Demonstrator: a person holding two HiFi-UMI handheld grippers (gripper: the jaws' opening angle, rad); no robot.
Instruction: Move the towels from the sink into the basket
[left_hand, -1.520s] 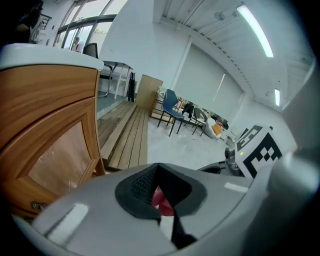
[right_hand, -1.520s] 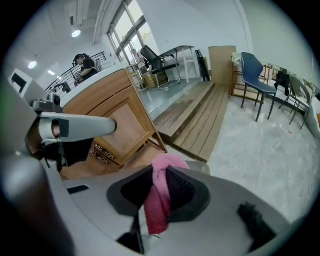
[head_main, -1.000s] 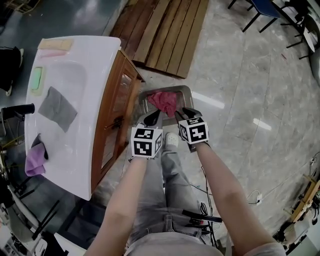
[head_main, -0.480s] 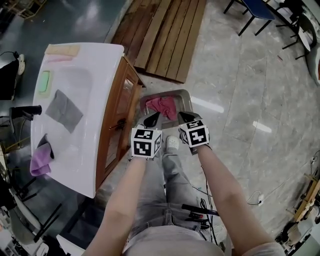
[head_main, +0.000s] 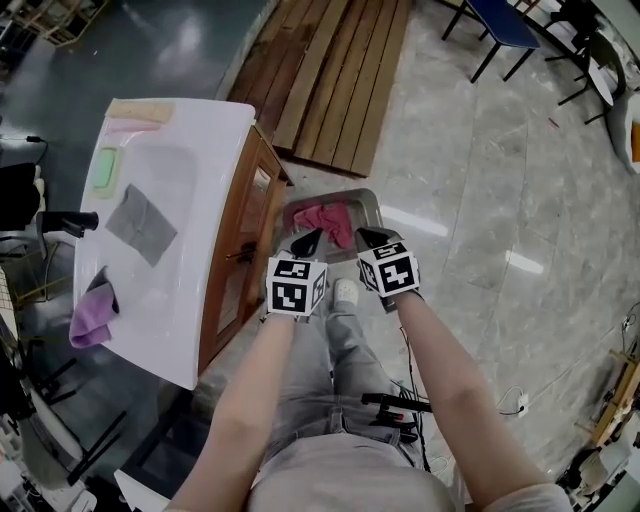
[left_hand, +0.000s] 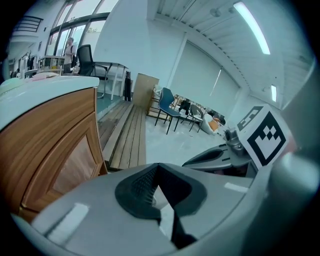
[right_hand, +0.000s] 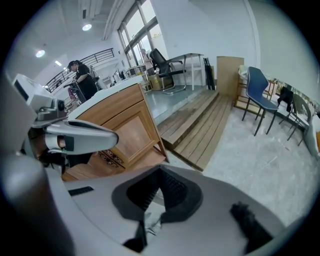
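Both tongs pressed together and empty, over the near rim of the basket.

My left tongs (head_main: 307, 240) and right tongs (head_main: 365, 236) sit side by side, each with its jaws closed tip to tip and nothing between them. Both point down and away from me at the metal basket (head_main: 372, 200) on the floor. A red-pink towel (head_main: 325, 220) lies crumpled inside it. Just left of the basket a wooden cabinet (head_main: 240, 270) carries the white worktop (head_main: 190, 340). In its sink (head_main: 175, 170) a grey towel (head_main: 140, 225) lies flat, long axis slanting from far left to near right. A purple towel (head_main: 92, 318) is bunched at the near left edge, its length trailing toward me.
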